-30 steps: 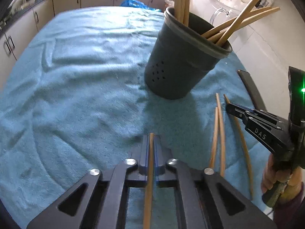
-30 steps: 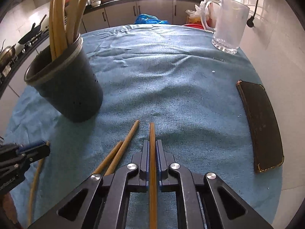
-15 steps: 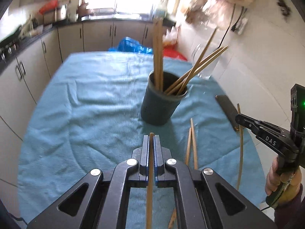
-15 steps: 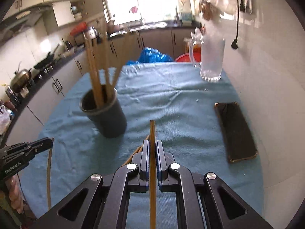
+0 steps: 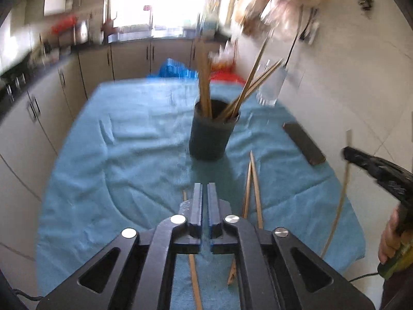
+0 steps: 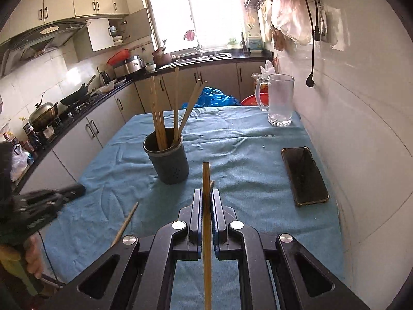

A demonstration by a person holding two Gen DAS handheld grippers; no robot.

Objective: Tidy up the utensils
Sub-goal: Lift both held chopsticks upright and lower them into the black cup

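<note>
Right gripper [image 6: 204, 206] is clamped on one chopstick [image 6: 206, 222], stick running between the fingers with its tip poking up past them, raised above the blue towel [image 6: 245, 160] and short of the dark holder cup [image 6: 169, 161]. Left gripper [image 5: 204, 201] has its fingers slightly apart with nothing between them; a loose chopstick [image 5: 193, 276] lies on the towel under it, just left of the gap. Two more chopsticks [image 5: 251, 188] lie crossed nearby on the cloth, between that gripper and the cup. The cup already holds several sticks leaning out at different angles. Risks: the held stick is thin and gripped near one end, so it could pivot or slip in the pads on the way over; its tip could hit the leaning sticks or the rim and tip the cup. The left wrist view is motion-blurred, so a fast grab could miss the loose stick or roll it. The phone [image 6: 304, 175] and glass mug [image 6: 280, 100] sit well apart.
</note>
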